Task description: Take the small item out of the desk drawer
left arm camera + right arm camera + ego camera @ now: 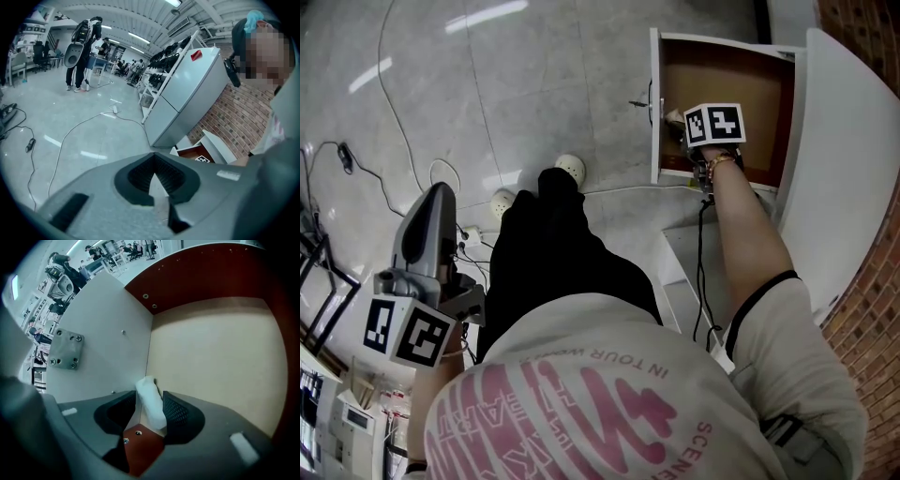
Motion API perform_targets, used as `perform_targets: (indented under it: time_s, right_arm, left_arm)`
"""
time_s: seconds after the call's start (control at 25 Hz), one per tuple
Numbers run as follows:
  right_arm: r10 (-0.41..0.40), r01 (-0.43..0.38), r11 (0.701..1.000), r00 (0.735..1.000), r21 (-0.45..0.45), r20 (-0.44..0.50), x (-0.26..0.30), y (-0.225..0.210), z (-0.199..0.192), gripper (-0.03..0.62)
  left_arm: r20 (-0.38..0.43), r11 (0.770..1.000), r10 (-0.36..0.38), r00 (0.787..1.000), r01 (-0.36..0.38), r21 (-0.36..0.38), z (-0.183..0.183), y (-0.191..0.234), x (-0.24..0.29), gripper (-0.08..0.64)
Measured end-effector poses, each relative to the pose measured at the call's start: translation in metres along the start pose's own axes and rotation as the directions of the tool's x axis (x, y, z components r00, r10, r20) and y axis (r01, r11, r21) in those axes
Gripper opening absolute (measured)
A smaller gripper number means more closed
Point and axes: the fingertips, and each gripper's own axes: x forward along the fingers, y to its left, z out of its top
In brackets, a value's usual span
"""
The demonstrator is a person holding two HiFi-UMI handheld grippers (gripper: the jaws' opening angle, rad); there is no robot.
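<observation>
The desk drawer (727, 80) stands pulled open at the top right of the head view, with a bare brown floor. My right gripper (149, 411) points steeply down into its near-left corner, under its marker cube (714, 125). A small white item (151, 401) lies in that corner against the white front panel (103, 348). It sits between the open jaws, close to the right pad, with a clear gap on the left. My left gripper (439, 192) hangs in the air at the lower left, away from the drawer. Its jaws are together with nothing in them (153, 187).
The white desk top (853, 169) runs along a brick wall (862, 28) to the right of the drawer. Cables and two round white sockets (570, 167) lie on the grey floor. A tall white cabinet (187, 89) and people (82, 47) stand farther off.
</observation>
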Motion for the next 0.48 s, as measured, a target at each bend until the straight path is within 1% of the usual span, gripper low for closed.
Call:
perform_targets:
  time_s: [0.28,0.48]
  right_arm:
    - [-0.019,0.018,1.0,0.999,-0.02,-0.048,0.011,-0.005,-0.01,0.198]
    - [-0.032,0.031,0.999,0.998,-0.033,-0.057,0.013,-0.006,-0.01,0.193]
  left_arm:
    - [-0.022,1.0,-0.007,1.0,0.007,-0.001,-0.006,-0.001,0.006,0.003]
    - [-0.034,1.0,-0.01,0.999,0.009,-0.007,-0.011,0.001,0.011,0.003]
